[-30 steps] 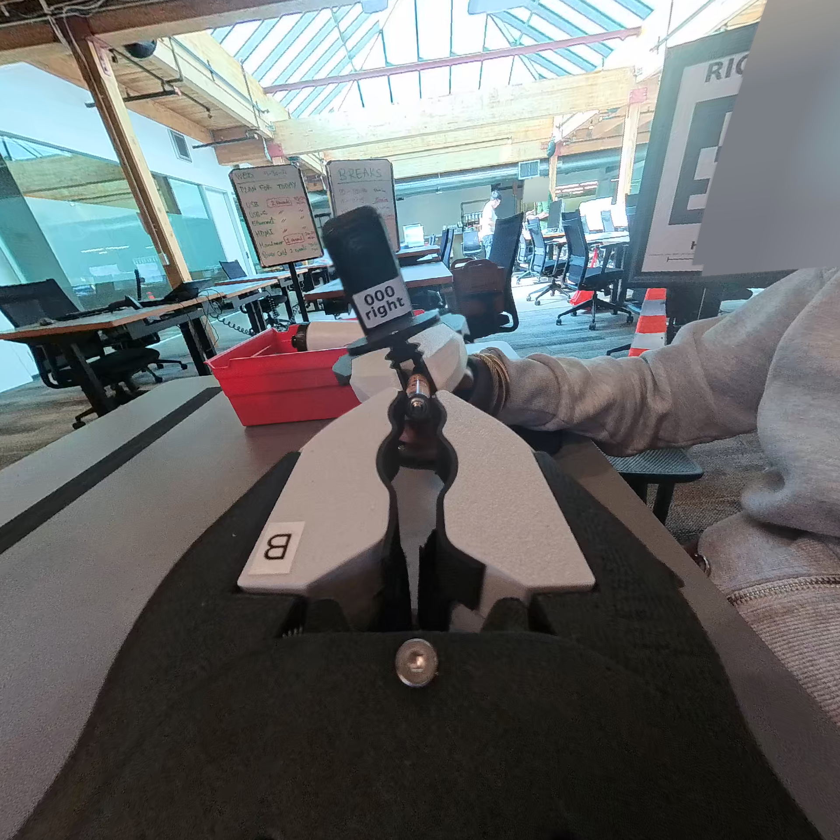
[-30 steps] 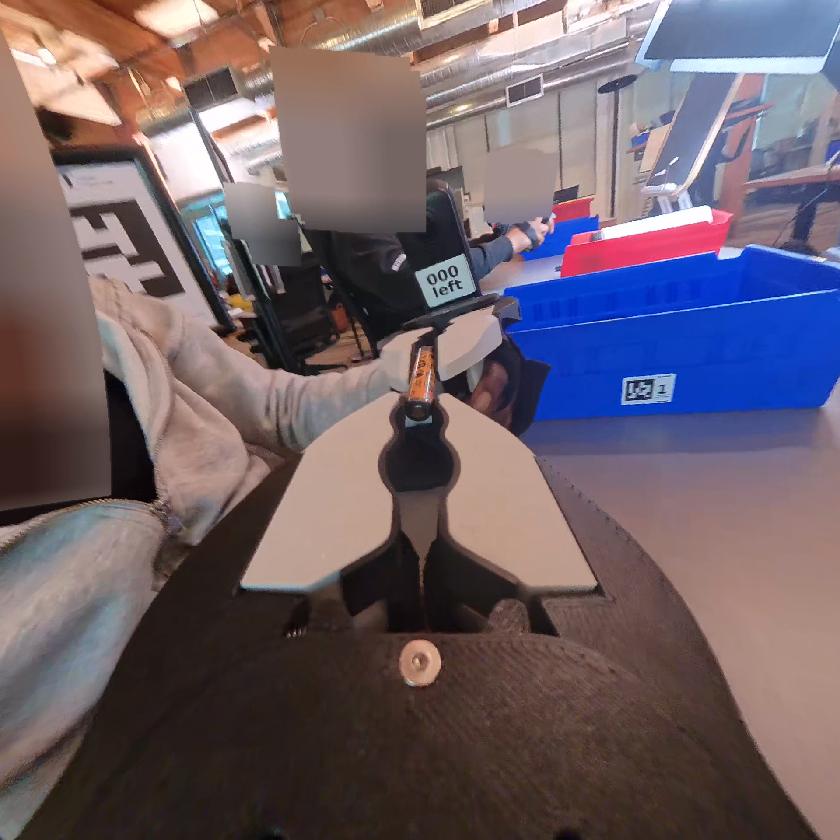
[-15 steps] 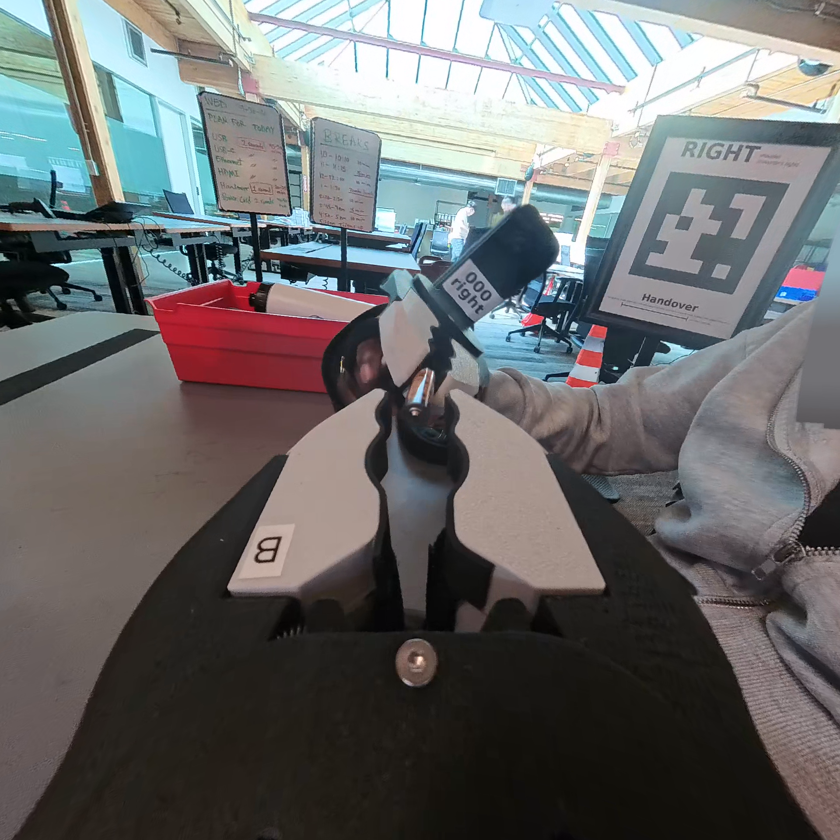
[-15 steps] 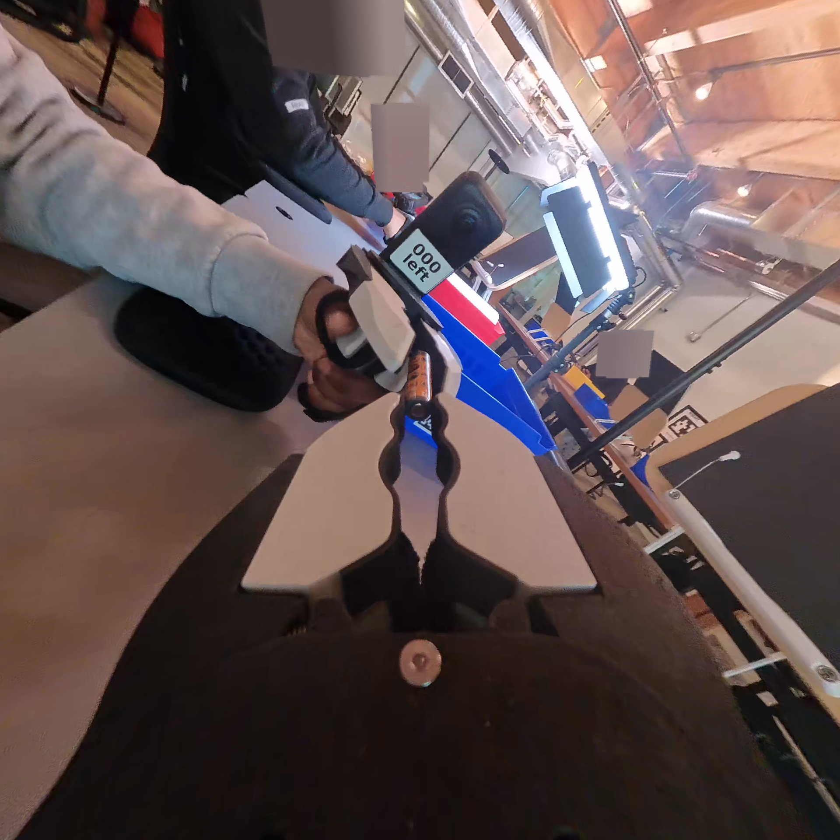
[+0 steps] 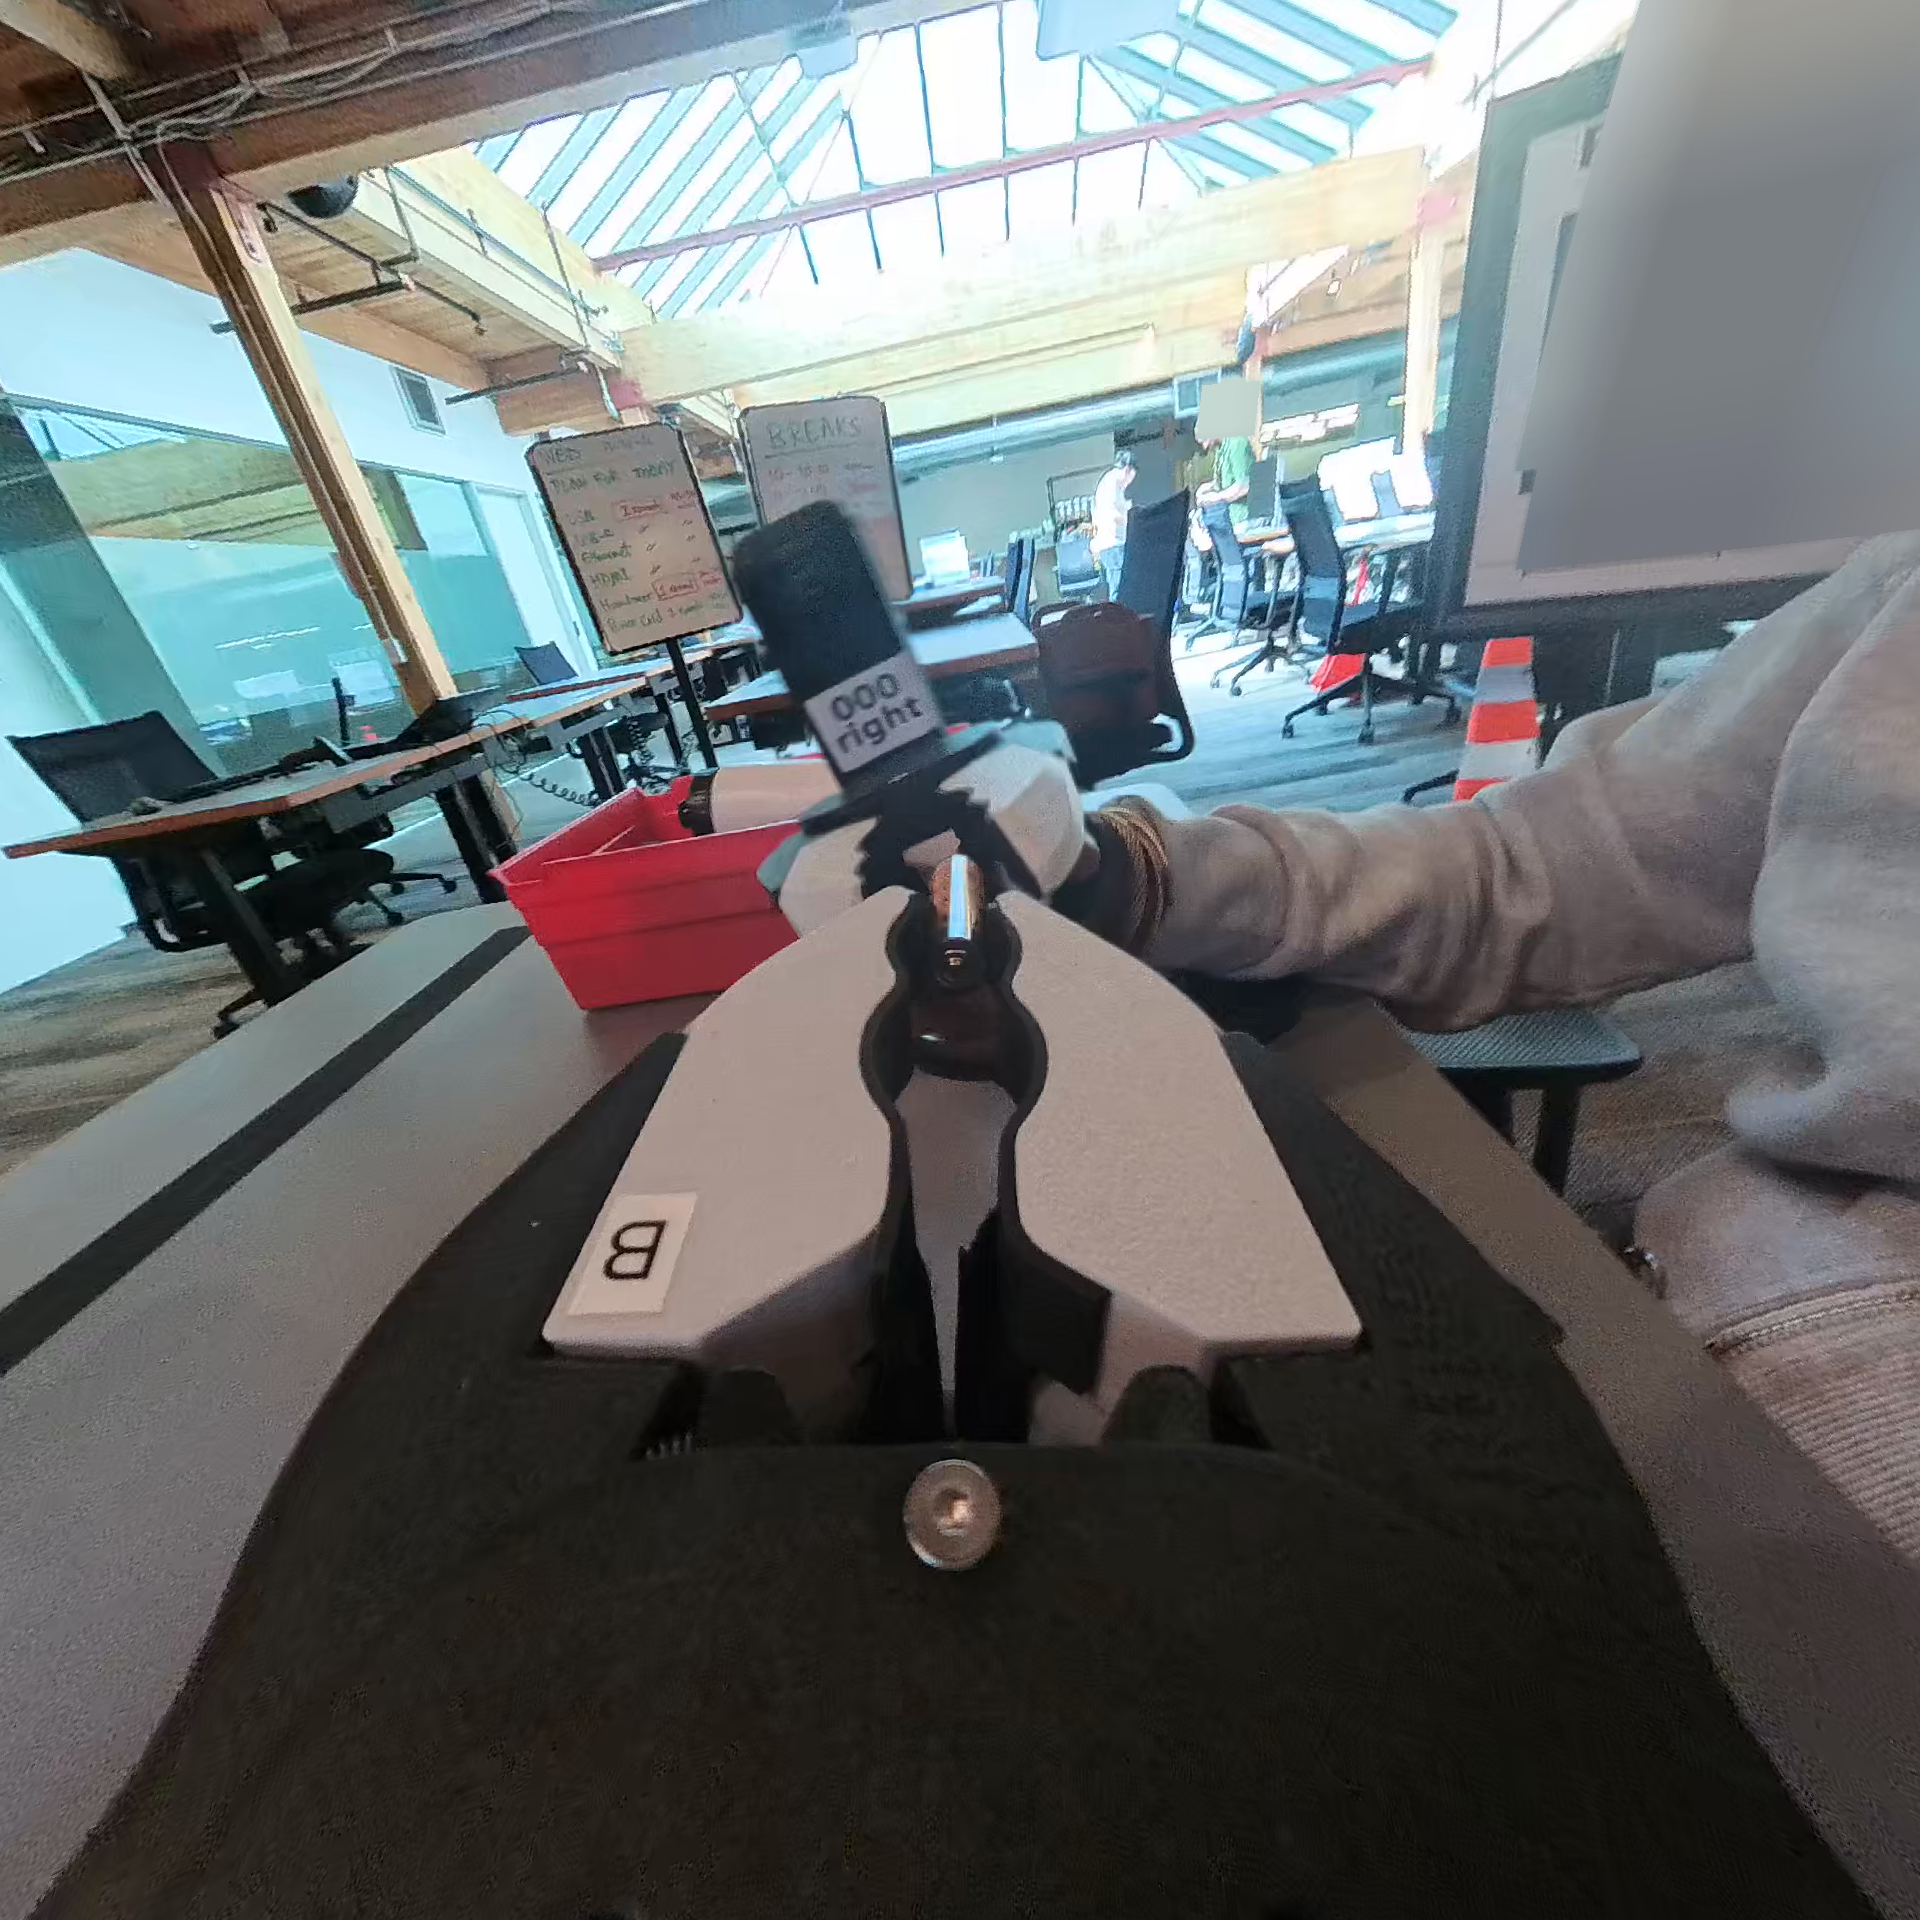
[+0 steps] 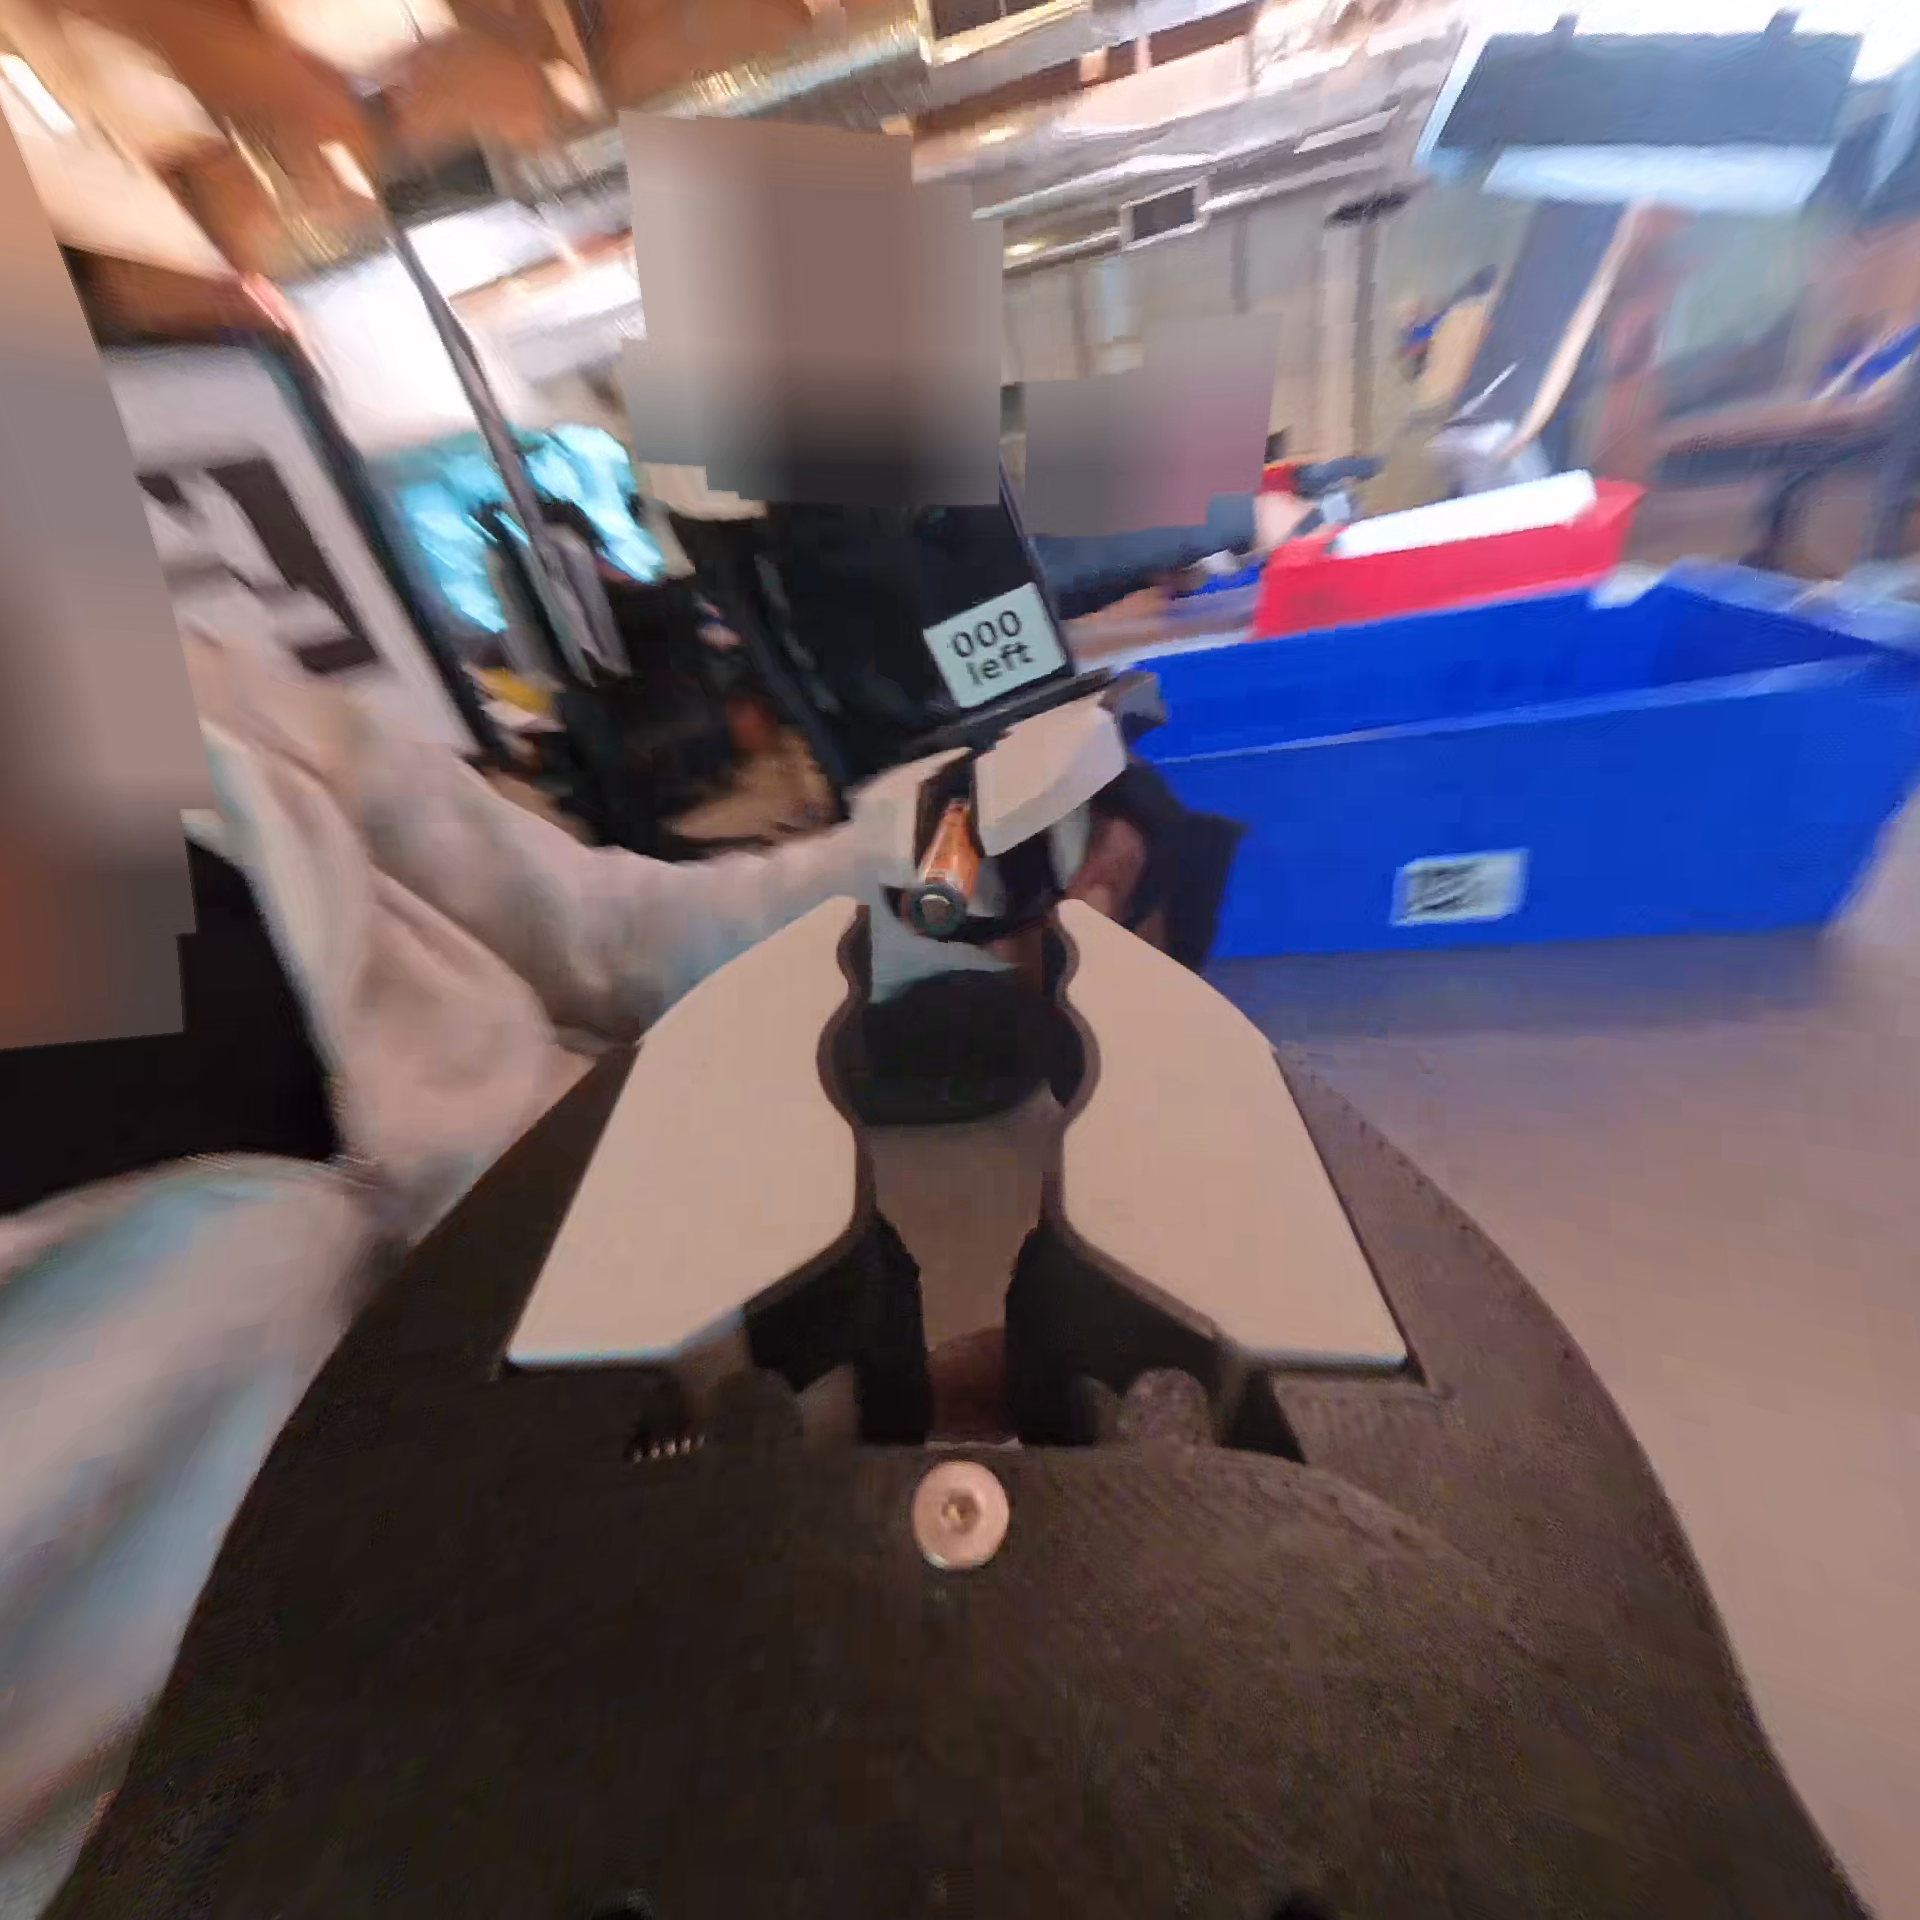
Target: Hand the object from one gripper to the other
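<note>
Right wrist view is smeared with motion blur, yet the small cylindrical battery [image 6: 948, 868] with its copper-orange jacket and bare metal end can be made out. It is pinched in the far left gripper [image 6: 992, 831], above the tabletop [image 6: 1558, 1143]. Its far end is hidden between that gripper's grey fingers [image 6: 1039, 790]. The right gripper [image 6: 951, 925] stands spread, and the battery's metal end sits at the mouth of the gap, touching neither fingertip as far as the blur lets one judge.

In the left wrist view the left gripper [image 5: 956, 925] is pressed together on the battery [image 5: 954, 902], of which only the shiny near end shows. The rest is cut off behind the tips and the black mount of the right gripper [image 5: 940, 852], whose own tips cannot be seen there.

Half a second ago the right gripper's fingers were closed on the battery too — now they have parted and the left alone grips it.

A grey sweatshirt sleeve [image 5: 1455, 883] reaches in from the right. A red plastic bin [image 5: 644, 914] sits at the tabletop's far edge, its white contents half hidden. A blue plastic bin [image 6: 1558, 810] stands toward the far right edge — blurred.
</note>
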`<state>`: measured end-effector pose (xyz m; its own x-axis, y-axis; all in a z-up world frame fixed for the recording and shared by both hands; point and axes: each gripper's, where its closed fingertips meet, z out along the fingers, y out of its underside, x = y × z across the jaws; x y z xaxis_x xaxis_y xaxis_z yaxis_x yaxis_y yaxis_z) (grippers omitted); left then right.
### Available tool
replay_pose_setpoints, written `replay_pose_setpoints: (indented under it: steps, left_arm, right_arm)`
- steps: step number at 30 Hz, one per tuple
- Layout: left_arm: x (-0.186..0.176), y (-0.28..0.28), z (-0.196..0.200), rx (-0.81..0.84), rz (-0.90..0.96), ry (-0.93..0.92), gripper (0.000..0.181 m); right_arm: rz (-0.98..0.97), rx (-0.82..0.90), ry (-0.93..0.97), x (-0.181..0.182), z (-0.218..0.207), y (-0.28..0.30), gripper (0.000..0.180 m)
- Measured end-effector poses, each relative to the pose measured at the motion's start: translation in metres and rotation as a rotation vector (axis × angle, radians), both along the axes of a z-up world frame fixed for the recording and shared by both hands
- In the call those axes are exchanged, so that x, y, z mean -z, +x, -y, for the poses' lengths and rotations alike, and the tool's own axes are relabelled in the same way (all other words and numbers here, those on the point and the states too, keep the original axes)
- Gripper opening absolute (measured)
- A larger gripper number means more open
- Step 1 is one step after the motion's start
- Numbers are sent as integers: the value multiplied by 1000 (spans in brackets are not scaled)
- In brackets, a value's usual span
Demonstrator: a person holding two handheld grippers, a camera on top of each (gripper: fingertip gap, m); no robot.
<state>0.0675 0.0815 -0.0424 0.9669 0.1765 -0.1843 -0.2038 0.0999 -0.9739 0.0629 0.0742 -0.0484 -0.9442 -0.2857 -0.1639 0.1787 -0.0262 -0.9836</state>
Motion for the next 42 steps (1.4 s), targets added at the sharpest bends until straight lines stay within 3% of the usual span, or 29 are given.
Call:
replay_pose_setpoints:
  steps: [3, 6, 12, 20, 28, 32, 36, 39, 42]
  left_arm:
    - [5, -2, -2, -24, -33, -39, 10]
    - [6, -2, -3, -33, -46, -47, 10]
    - [6, -5, -2, -41, 19, -28, 11]
    - [5, -1, -1, 60, 218, 0, 20]
    - [7, 2, -2, 74, 205, -21, 11]
    - [3, 2, -2, 31, 77, -15, 10]
    - [7, -2, -2, -32, -32, -65, 10]
    - [12, -1, -5, -39, -58, -97, 10]
    - [13, -2, -5, -51, -77, -106, 10]
  right_arm:
    - [306, -153, 42, 0, -1, 3, 32]
    - [334, -181, 59, 3, 1, 7, 14]
    - [126, -67, 39, 6, 2, 3, 10]
    - [-550, 159, -54, 3, 1, 2, 10]
    - [-660, 201, -70, 2, 2, 2, 10]
    - [-522, 190, -58, 1, 2, 1, 13]
    - [-134, 41, -25, -1, 0, 2, 32]
    - [79, -46, -20, -4, -3, 2, 32]
    - [140, -66, 21, 0, -2, 1, 29]
